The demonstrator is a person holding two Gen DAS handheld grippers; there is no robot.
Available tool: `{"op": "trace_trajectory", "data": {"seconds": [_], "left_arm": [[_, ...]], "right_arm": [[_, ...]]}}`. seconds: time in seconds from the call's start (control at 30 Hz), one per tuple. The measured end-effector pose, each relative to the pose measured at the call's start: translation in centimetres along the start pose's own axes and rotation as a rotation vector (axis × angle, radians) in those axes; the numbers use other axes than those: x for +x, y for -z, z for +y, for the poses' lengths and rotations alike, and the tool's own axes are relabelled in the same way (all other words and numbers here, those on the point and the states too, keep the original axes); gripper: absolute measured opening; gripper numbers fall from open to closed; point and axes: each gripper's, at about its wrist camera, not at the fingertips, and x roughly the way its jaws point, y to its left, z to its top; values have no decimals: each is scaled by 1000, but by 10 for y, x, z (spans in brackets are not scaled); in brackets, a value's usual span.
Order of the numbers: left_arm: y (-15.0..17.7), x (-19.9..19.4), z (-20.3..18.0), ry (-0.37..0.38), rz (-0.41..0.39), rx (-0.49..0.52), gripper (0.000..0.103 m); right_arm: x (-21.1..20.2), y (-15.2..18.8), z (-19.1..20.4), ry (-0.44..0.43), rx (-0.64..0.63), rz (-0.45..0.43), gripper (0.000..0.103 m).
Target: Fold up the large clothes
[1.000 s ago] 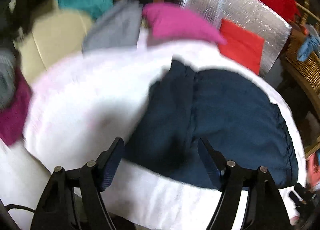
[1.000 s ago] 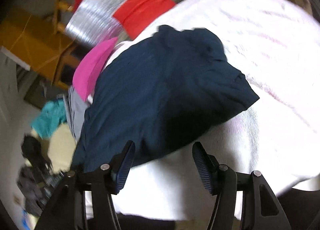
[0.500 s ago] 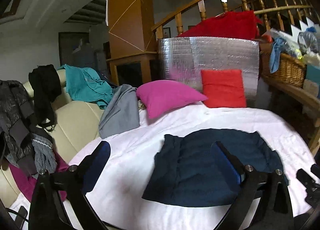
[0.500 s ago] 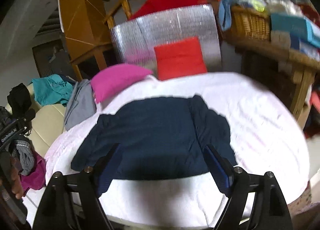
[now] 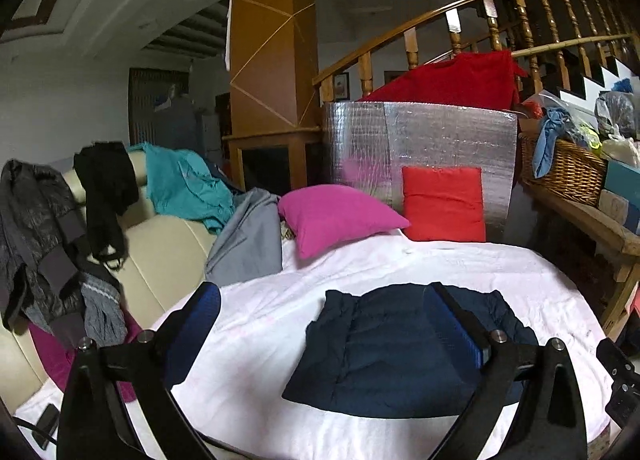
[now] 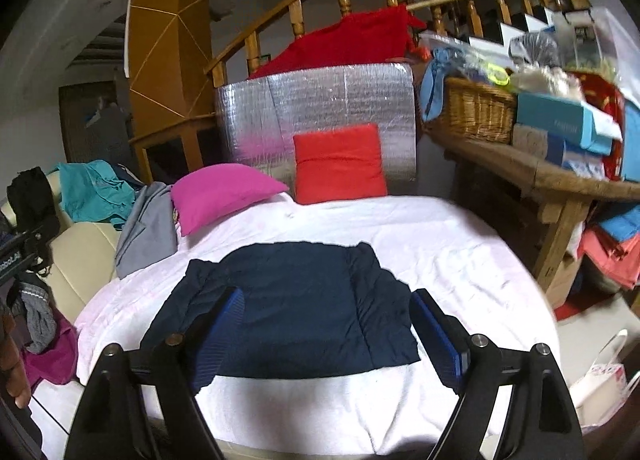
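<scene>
On white sheet, navy garment folded w/ bare margins all round.

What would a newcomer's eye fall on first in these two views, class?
Probably the dark navy garment, folded flat in the middle of the white sheet, with both grippers open and off it. Next, the magenta pillow and red cushion behind it, the cushion leaning on a silver foil panel.

On the sheet-covered table a folded garment was laid at the near middle, two cushions were propped at its far edge before a foil board, and a basket was set to its right.
</scene>
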Motion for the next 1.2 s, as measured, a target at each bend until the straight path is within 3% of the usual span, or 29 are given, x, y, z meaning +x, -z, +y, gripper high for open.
{"op": "trace_trajectory", "data": {"seconds": [0.27, 0.87, 1.2], "left_arm": [[-10, -17, 0, 44, -6, -24, 101], [-19, -56, -7, 61, -55, 20, 101], [-23, -59, -16, 80, -42, 35, 101]], "right_arm": [[-21, -9, 2, 8, -4, -32, 87], [-53, -7, 21, -34, -37, -62, 87], [-47, -10, 18, -31, -17, -50, 87]]}}
